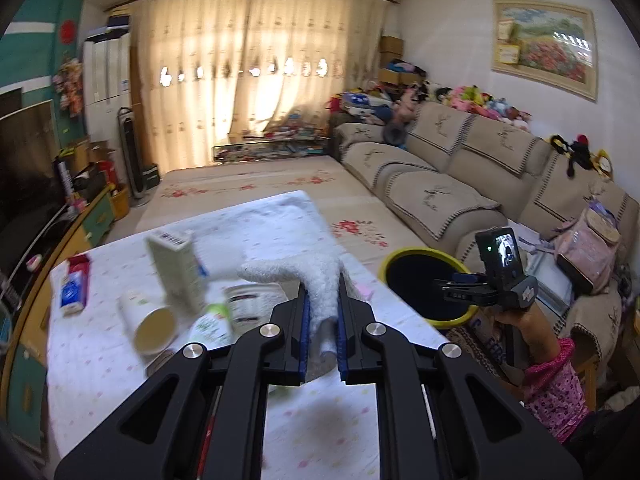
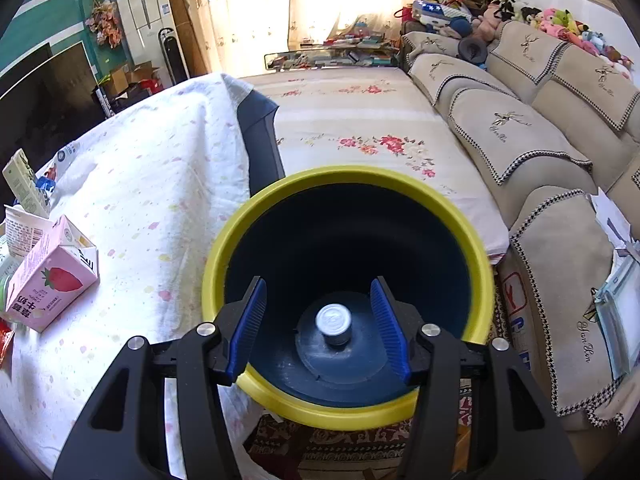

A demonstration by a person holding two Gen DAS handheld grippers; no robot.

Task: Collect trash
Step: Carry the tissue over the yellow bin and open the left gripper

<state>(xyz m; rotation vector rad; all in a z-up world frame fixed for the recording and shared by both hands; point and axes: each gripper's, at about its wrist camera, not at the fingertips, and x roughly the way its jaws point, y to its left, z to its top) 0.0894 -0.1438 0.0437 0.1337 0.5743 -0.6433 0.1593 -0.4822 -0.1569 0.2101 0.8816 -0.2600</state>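
Left of the yellow-rimmed bin (image 2: 224,240), a pink strawberry carton (image 2: 50,280) lies on the clothed table (image 2: 160,160). The left gripper (image 1: 323,320) pinches a white fuzzy cloth (image 1: 316,280) over that table. The right gripper (image 2: 318,320) hangs above the bin, jaws spread, a silver-capped bottle (image 2: 334,322) inside.

— What covers the tabletop (image 1: 100,360)?
— A white cloth with pale pastel spots.
— And on it?
— A paper cup (image 1: 149,320) on its side, a tilted cream carton (image 1: 176,270), a small green-and-white bottle (image 1: 212,322), a blue-and-red packet (image 1: 74,288) near the far-left edge, and a pink strawberry milk carton (image 2: 52,280) lying tipped.
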